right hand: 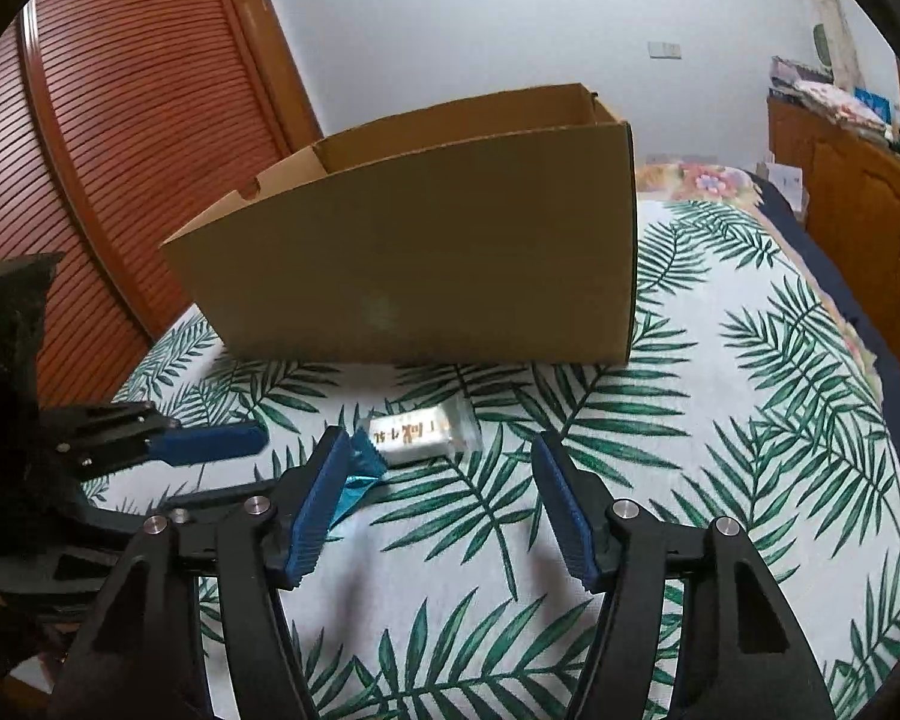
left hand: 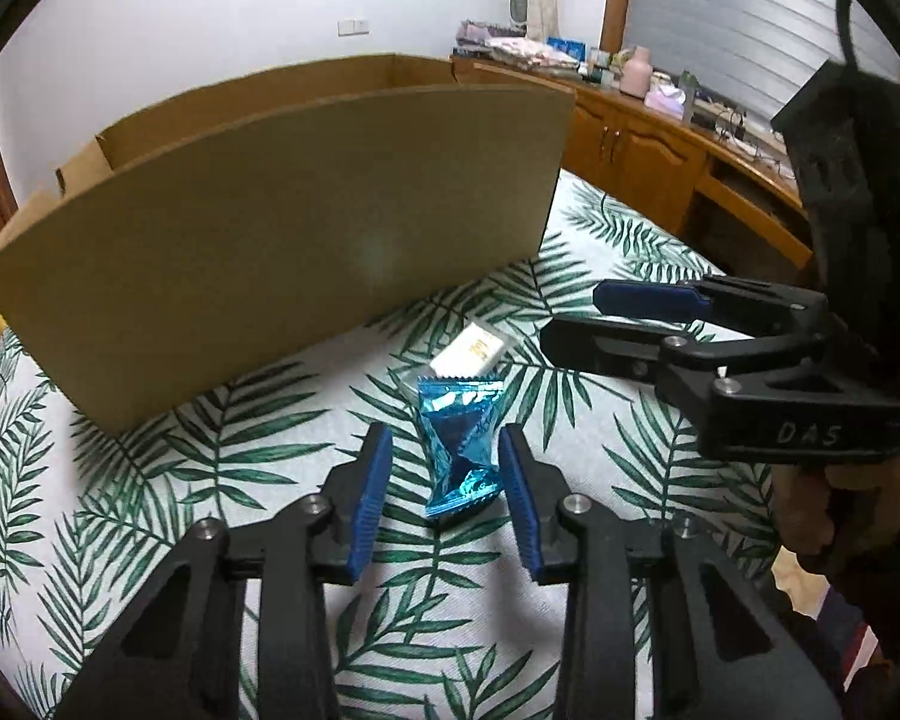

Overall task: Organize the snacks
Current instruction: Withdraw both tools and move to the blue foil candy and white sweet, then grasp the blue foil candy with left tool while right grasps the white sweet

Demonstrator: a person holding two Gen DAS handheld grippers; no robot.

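Blue foil snack (left hand: 462, 444) at lower centre, between the spread pads of the left gripper (left hand: 444, 492), untouched. White snack (right hand: 423, 435) mid-frame, ahead of the right gripper (right hand: 432, 504), fingers apart, empty. Cardboard box (left hand: 282, 228) upper left, on leaf-print cloth (left hand: 582, 252).

We see both views in soft, even indoor light, moderately bright, with the white wall (left hand: 210, 18) lit smoothly and no hard glare. A faint pale smudge sits on the cardboard box (left hand: 306, 228) in each view, likely a mark on the lens. Shadows are weak: a blurred grey one lies on the leaf-print bedspread (right hand: 720, 420) under the right hand-held gripper (right hand: 438, 504). The blue foil wrapper (left hand: 462, 444) catches small highlights. Fisheye distortion bows the box's edges and darkens the corners into black rims. Focus is slightly soft overall.
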